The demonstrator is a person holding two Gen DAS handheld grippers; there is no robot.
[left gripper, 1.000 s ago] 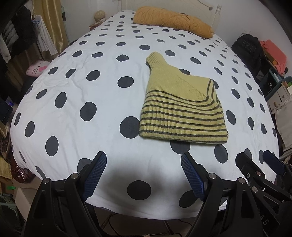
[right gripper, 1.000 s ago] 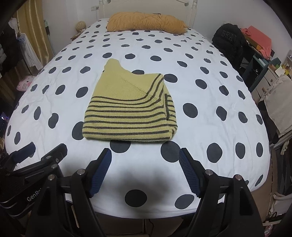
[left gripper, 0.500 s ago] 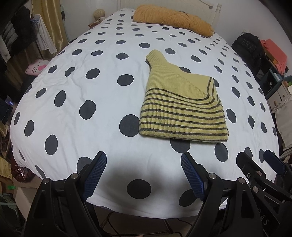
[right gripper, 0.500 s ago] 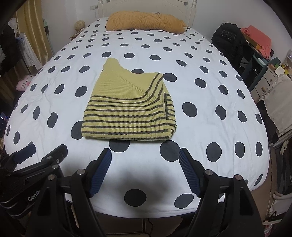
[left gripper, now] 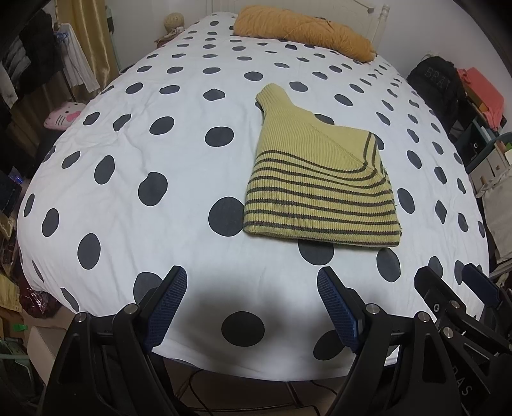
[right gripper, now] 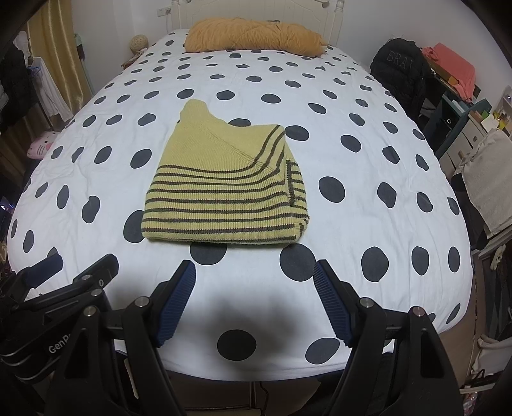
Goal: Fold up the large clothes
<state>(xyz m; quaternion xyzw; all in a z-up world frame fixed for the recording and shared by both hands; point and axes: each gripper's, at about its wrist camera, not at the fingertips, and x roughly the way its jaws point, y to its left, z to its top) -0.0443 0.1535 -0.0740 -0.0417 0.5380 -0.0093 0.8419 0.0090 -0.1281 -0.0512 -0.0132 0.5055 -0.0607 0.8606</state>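
Sweater: yellow knit with dark stripes, folded into a compact block with the collar poking out at its far-left corner; it lies flat on the bed, nearer the near edge than the pillow.
Change: almost none against the earlier frames; the sweater keeps its shape and place, and both tongs hang where they were.
Meaning for task: my judgement is that the fold is done, or nearly so, and the person is pausing clear of it; nothing is in hand.

Left view
- Left gripper: jaws wide apart, empty, over the bare bed near its near edge, well short of the sweater.
- Right gripper: seen side-on at the far right, open as well, holding nothing.
- Sweater sits right of centre; its right edge shows stacked layers only thinly.
- Only here: a pink plush cat beside the bed at left shows plainly.

Right view
- Right gripper: jaws spread, nothing between them, above the near edge.
- Left gripper: enters at the left.
- Sweater sits left of centre.
- Only here: the right side of the fold, where a striped cuff or hem wraps round the edge; also the whole orange pillow and headboard.
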